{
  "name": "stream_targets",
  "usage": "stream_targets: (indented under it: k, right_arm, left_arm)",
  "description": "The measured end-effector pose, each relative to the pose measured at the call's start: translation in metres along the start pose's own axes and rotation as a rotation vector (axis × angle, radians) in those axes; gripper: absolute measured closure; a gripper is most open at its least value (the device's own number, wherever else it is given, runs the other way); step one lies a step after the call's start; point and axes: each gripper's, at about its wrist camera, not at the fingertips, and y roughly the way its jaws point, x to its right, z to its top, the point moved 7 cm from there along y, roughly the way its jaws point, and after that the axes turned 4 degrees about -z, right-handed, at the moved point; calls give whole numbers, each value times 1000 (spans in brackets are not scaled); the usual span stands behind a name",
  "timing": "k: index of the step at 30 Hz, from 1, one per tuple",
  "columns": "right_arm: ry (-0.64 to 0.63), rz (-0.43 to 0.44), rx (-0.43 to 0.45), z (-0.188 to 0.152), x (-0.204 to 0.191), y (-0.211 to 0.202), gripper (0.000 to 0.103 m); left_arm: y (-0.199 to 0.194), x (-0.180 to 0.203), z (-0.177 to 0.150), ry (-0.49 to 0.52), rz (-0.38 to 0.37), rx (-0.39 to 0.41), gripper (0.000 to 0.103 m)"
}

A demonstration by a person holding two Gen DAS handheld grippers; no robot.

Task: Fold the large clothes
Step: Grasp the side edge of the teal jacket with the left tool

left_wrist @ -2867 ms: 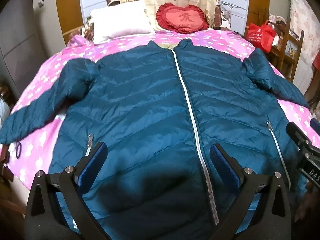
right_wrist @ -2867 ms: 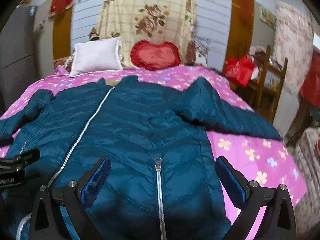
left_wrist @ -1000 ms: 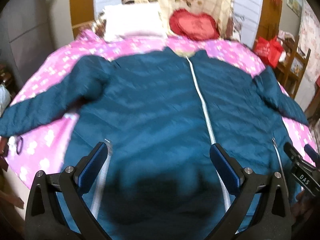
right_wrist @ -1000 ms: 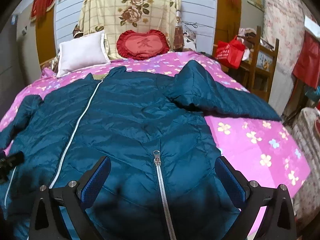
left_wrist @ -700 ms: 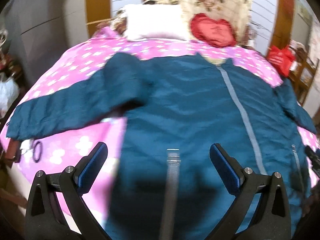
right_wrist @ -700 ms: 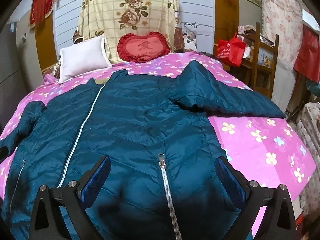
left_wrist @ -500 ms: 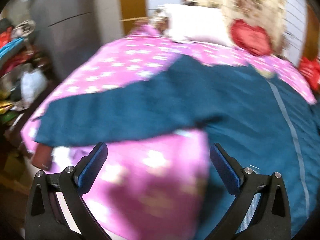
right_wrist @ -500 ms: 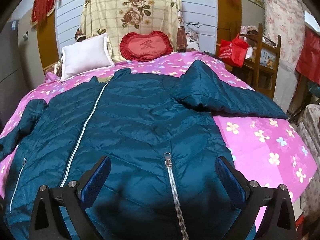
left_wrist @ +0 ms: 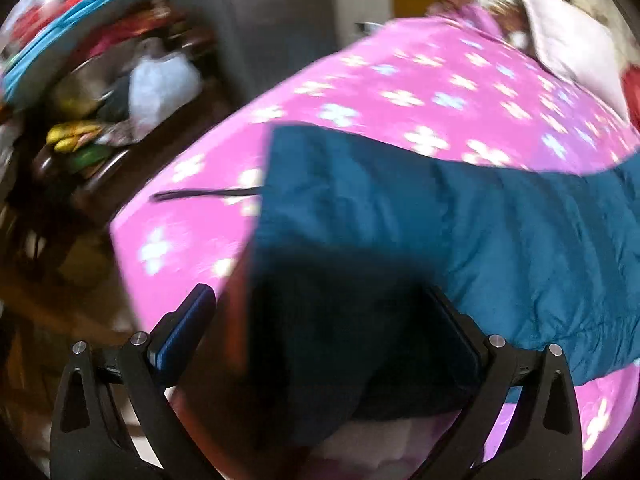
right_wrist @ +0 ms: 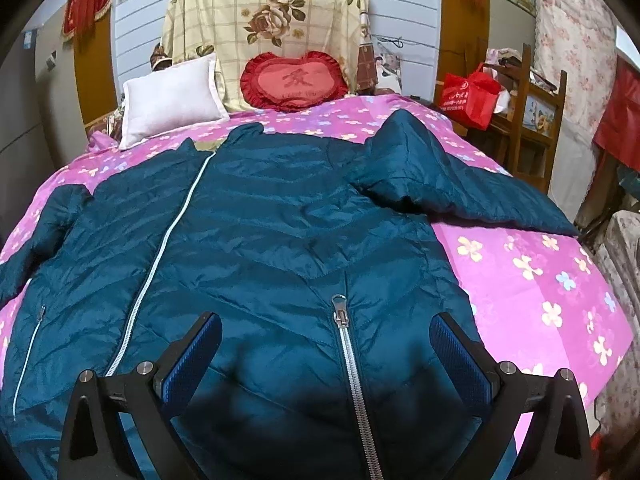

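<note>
On the bed (right_wrist: 532, 280), a teal jacket (right_wrist: 280, 240) is lying flat, front up, collar toward the pillows, hem toward the camera. Main zip (right_wrist: 160, 248) is running closed from collar to hem; a pocket zip (right_wrist: 348, 360) is sitting between the right tool's fingers.

Right tool (right_wrist: 326, 356) is hovering over the hem area, fingers wide apart, gripping nothing. Can't tell if the pads are touching fabric.

Right sleeve (right_wrist: 460, 192) is lying angled out across the pink floral cover toward the bed's edge, bunched at the shoulder.

Left tool (left_wrist: 320, 328) is sitting over the left sleeve (left_wrist: 400, 208) near its cuff end, at the bed's side edge. Fingers are spread wide, with the sleeve's dark end showing between them. The view is motion-blurred, so contact is unclear; nothing is clamped. The sleeve is stretching across the cover (left_wrist: 420, 80) toward the jacket body.

A thin dark strap-like thing (left_wrist: 200, 194) is lying on the cover just beside the cuff; too blurred to identify.

White pillow (right_wrist: 172, 100) and red heart cushion (right_wrist: 294, 80) are sitting at the head. A red bag (right_wrist: 470, 96) is resting on a wooden rack (right_wrist: 536, 120) off the bed's right side. Cluttered shelves (left_wrist: 80, 80) are standing past the left side.
</note>
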Motion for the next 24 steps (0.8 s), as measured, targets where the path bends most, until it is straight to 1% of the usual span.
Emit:
stream_targets:
  k: [2,4,5,6,7,8,9,10,13,14,16,19,22,23,24]
  right_arm:
    - [-7,-5,-6,-1,0,1,0]
    - [-11,-8,-11,-3,1,1,0]
    - [-11,-9,-11,-3,2,0,0]
    - [-8,-10,-8,-3,4,-1,0]
    - [-3,-10,-5,-3,5,-2,0]
    - [2,-10,-3,-2,7,-2,0]
    - [9,-10,-2,-2,9,-3,0]
    - [13,-10,-2,-2,11,-3,0]
    - [24,-15,6,0,17,-4,0]
    - [25,-20,8,0,19,-5,0]
    - [29,-38,12,1,23,-6,0]
    - [35,-56,11,3,29,-7,0]
    - [38,-60,16,2,33,-9,0]
    - [35,-64,17,1,34,-8,0]
    - [36,-66,-6,-1,36,-6,0]
  left_arm:
    - [1,8,1,11,4,18,3]
    - [-1,11,0,-12,-25,22,23]
    - [-4,12,2,-9,-22,41,34]
    - [-7,15,6,7,-34,58,64]
    - [-11,21,10,27,-47,67,90]
    - [-17,29,14,31,-65,80,93]
    - [-22,29,18,24,-68,90,96]
    - [-35,36,23,14,-81,111,97]
    - [-72,58,37,1,-140,182,97]
    - [-80,65,39,3,-160,195,97]
    - [-106,90,46,22,-217,232,97]
    - [-144,135,51,81,-329,262,97]
    - [-176,190,45,166,-462,257,97]
    - [-186,208,41,196,-491,262,97]
    - [-197,226,38,231,-513,272,97]
